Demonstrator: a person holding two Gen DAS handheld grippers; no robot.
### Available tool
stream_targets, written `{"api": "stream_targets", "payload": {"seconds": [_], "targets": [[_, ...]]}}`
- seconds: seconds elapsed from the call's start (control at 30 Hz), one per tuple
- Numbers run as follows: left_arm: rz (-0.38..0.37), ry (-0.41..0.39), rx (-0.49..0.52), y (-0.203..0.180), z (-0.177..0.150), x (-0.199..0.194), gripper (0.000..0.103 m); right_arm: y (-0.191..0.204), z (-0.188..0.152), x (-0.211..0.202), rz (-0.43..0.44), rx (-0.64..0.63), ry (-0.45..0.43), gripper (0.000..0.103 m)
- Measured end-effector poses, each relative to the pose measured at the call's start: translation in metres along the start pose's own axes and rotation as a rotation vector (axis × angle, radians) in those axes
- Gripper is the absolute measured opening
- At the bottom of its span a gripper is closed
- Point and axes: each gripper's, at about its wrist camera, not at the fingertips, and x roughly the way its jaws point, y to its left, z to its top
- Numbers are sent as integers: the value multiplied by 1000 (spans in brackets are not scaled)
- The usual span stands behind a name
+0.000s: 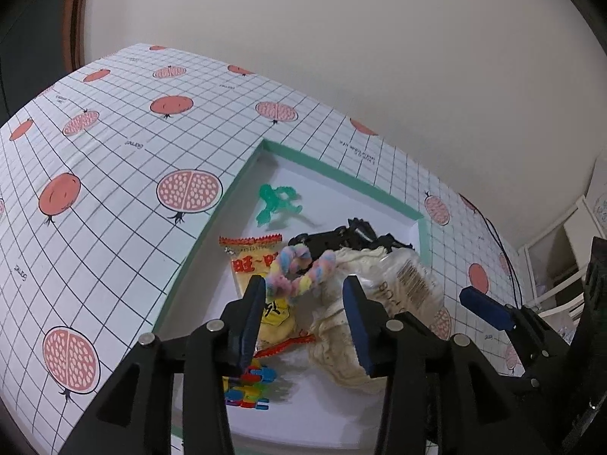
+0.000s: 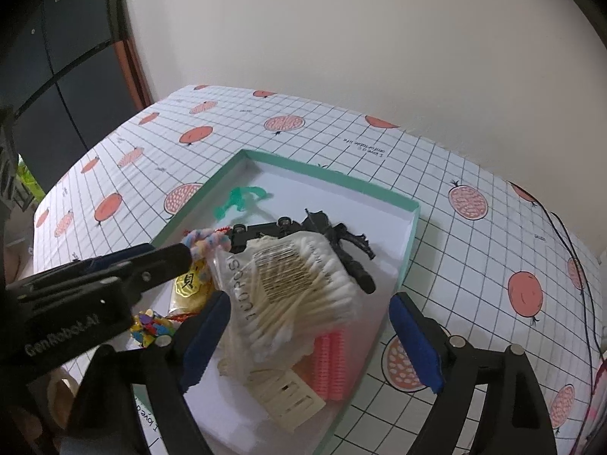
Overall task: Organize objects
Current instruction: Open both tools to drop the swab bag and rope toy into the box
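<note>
Diagonally, pastel twisted rope [image 1: 297,271], slanting across tray [image 1: 341,168]

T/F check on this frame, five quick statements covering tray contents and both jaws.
1. The bag of cotton swabs lies inside the green-rimmed tray. True.
2. The left gripper is clamped on the pastel fuzzy ring. False: its jaws are open, the ring lies just beyond them.
3. The green toy figure sits outside the tray. False: it is inside, near the far corner.
4. The right gripper has wide-open jaws, holding nothing. True.
5. The tablecloth is plain white. False: grid with pomegranates.
</note>
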Motion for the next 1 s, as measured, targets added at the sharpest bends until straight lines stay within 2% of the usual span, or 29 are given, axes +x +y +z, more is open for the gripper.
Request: {"api": "stream_targets", "payload": {"seconds": [0.13, 0.3, 0.43, 0.47, 0.5, 0.57, 0.63, 0.7, 0.8, 0.93, 1.0], "targets": [[5, -22, 0, -1, 2, -5, 52, -7, 2, -7, -7, 23, -21, 88], [27, -22, 12, 0, 1, -5, 53, -17, 3, -11, -8, 59, -41, 88], [52, -7, 0, 2, 0, 1, 66, -27, 2, -10, -23, 89, -45, 88], [59, -9, -3, 3, 0, 1, 67, -31, 2, -10, -20, 103, -46, 91], [62, -14, -6, 4, 0, 0, 67, -33, 2, -10, -18, 113, -46, 98], [70, -21, -12, 6, 0, -1, 71, -38, 1, -10, -20, 124, -51, 103], [82, -26, -13, 6, -1, -1, 80, -40, -1, -10, -26, 122, -49, 103], [88, -29, -14, 7, -2, 0, 83, -43, -3, -10, -25, 129, -50, 103], [92, -31, -12, 6, -4, 2, 94, -51, -5, -11, -23, 160, -46, 103], [106, -49, -16, 6, -5, 2, 103, -58, -8, -11, -32, 171, -40, 103], [118, -62, -21, 7, -5, 1, 103, -60, -9, -11, -39, 172, -38, 103]]}}
